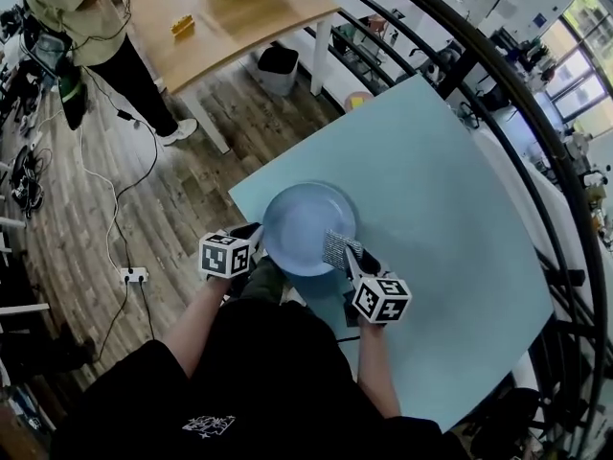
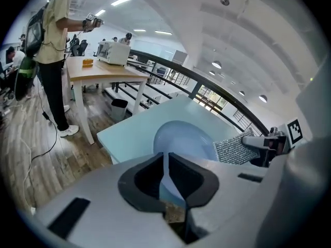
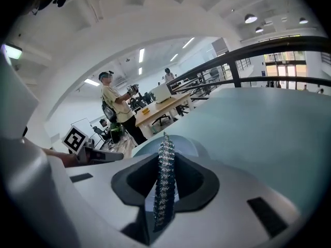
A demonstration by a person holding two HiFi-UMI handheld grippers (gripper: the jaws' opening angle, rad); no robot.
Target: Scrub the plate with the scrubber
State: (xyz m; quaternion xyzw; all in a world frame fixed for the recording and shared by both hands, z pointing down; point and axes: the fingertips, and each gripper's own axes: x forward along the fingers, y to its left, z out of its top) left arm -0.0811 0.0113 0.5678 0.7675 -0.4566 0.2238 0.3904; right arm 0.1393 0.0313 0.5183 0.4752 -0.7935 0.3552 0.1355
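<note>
Pinching the near-left rim of the one blue plate (image 1: 306, 220), the left gripper (image 1: 253, 241) has its jaws closed on it. The right gripper (image 1: 354, 259) clamps the single silvery scrubber (image 1: 337, 247) over the plate's near-right rim. The plate sits by the table's (image 1: 441, 190) near edge, toward the left corner.

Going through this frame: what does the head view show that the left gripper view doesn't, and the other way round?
Head view only: the whole plate lying on the blue table, and a power strip on the floor. Left gripper view only: the left gripper with its jaws shut on the plate's rim, and ceiling lights. Both: the scrubber in the right gripper, the wooden table, the standing person.
</note>
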